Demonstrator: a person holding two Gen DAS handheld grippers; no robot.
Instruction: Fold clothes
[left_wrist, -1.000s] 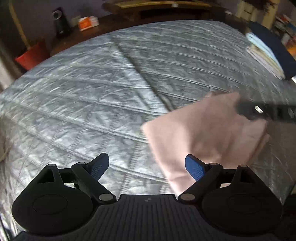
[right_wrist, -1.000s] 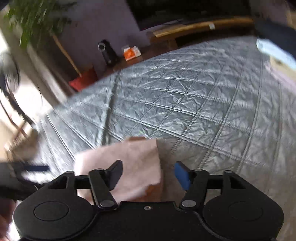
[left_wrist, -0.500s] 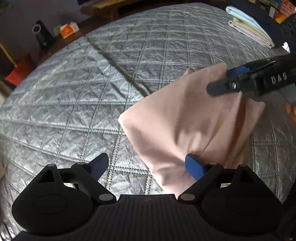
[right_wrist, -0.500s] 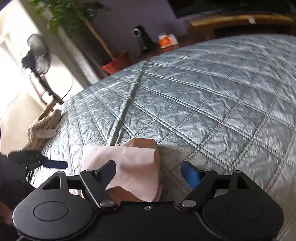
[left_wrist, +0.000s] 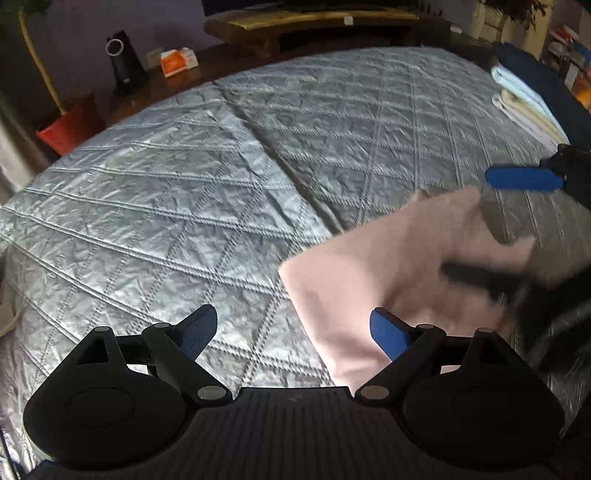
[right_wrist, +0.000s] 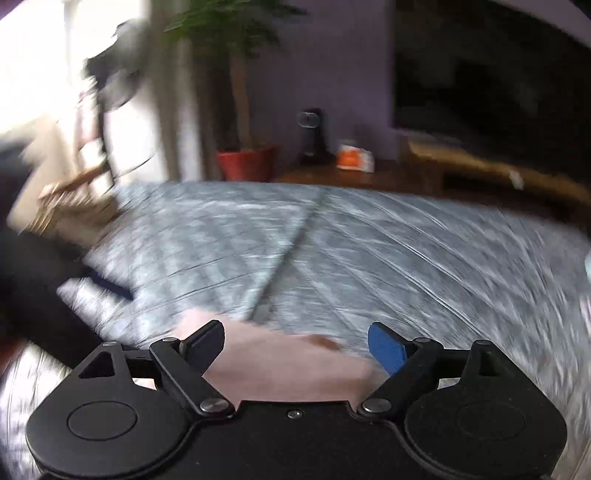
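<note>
A folded pale pink garment (left_wrist: 399, 273) lies on the grey quilted bed (left_wrist: 184, 206), at lower right in the left wrist view. My left gripper (left_wrist: 291, 332) is open and empty, its right finger just over the garment's near edge. My right gripper (right_wrist: 295, 343) is open and empty, with the pink garment (right_wrist: 280, 358) right under its fingers; this view is blurred by motion. In the left wrist view the right gripper (left_wrist: 491, 229) reaches in from the right, one blue finger (left_wrist: 524, 179) above the garment's far corner and a dark blurred finger over the cloth.
A stack of folded light clothes (left_wrist: 524, 103) lies at the bed's far right edge beside a dark blue item. Beyond the bed stand a wooden bench (left_wrist: 314, 26), a black device (left_wrist: 123, 62), an orange box (left_wrist: 177, 62), a red plant pot (right_wrist: 247, 162) and a fan (right_wrist: 114, 81).
The right gripper has swung up and turned, its view now blurred and aimed at the far wall. The left gripper pulled back a little. The garment stays folded on the bed.
</note>
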